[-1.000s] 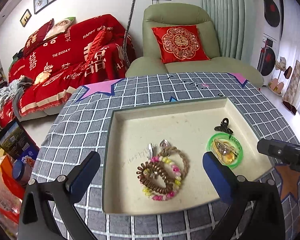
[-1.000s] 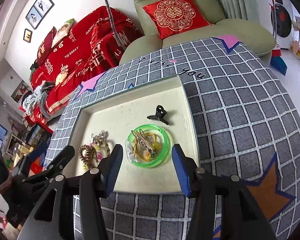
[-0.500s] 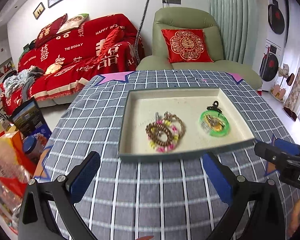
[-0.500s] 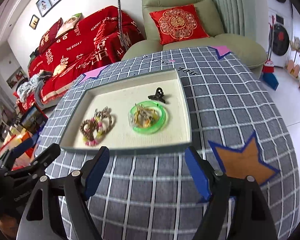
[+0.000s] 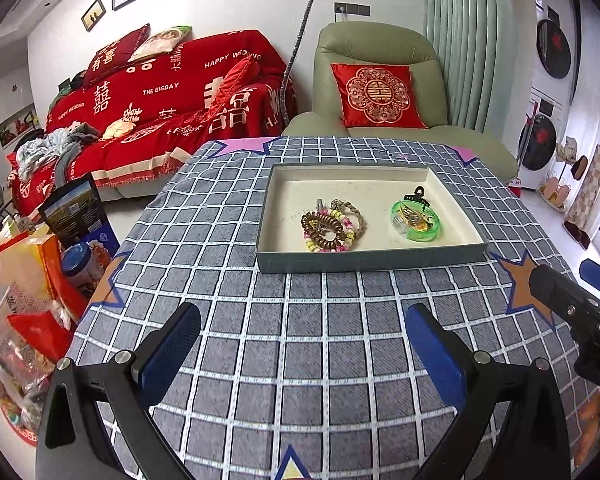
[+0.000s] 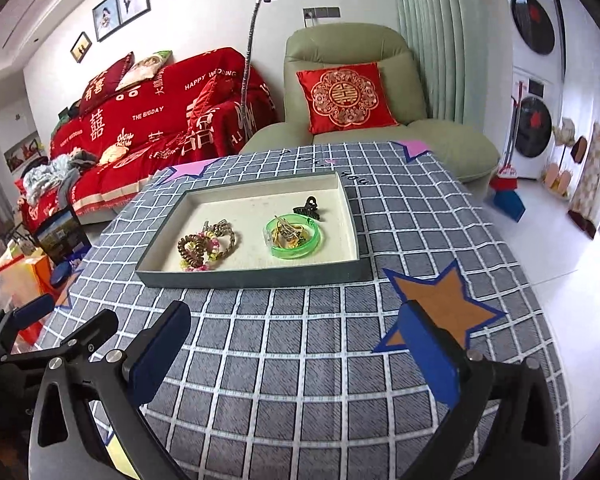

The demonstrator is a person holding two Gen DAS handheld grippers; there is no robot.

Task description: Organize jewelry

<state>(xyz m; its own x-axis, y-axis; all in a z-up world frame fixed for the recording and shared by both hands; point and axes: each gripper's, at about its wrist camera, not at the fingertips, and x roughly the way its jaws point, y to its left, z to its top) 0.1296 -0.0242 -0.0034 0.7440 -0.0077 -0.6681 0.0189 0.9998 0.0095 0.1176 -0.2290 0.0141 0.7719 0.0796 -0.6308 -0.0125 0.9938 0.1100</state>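
Note:
A grey-green tray (image 5: 372,259) with a cream inside stands on the checked tablecloth; it also shows in the right wrist view (image 6: 252,279). In it lie a pile of hair ties and beaded bracelets (image 5: 331,225) (image 6: 206,245), a green bangle holding gold clips (image 5: 416,223) (image 6: 294,236), and a black claw clip (image 5: 417,195) (image 6: 309,207). My left gripper (image 5: 305,352) is open and empty, well back from the tray over the cloth. My right gripper (image 6: 294,356) is open and empty, also short of the tray.
The table has a grey checked cloth (image 5: 300,320) with star patches (image 6: 440,308). A red-covered sofa (image 5: 168,96) and a green armchair (image 5: 380,92) stand behind. Bags and boxes (image 5: 28,280) sit on the floor at the left. The right gripper shows at the left view's right edge (image 5: 572,308).
Both grippers have pulled back and up from the tray, which now lies farther away. The right gripper has opened wider. The items in the tray have not moved.

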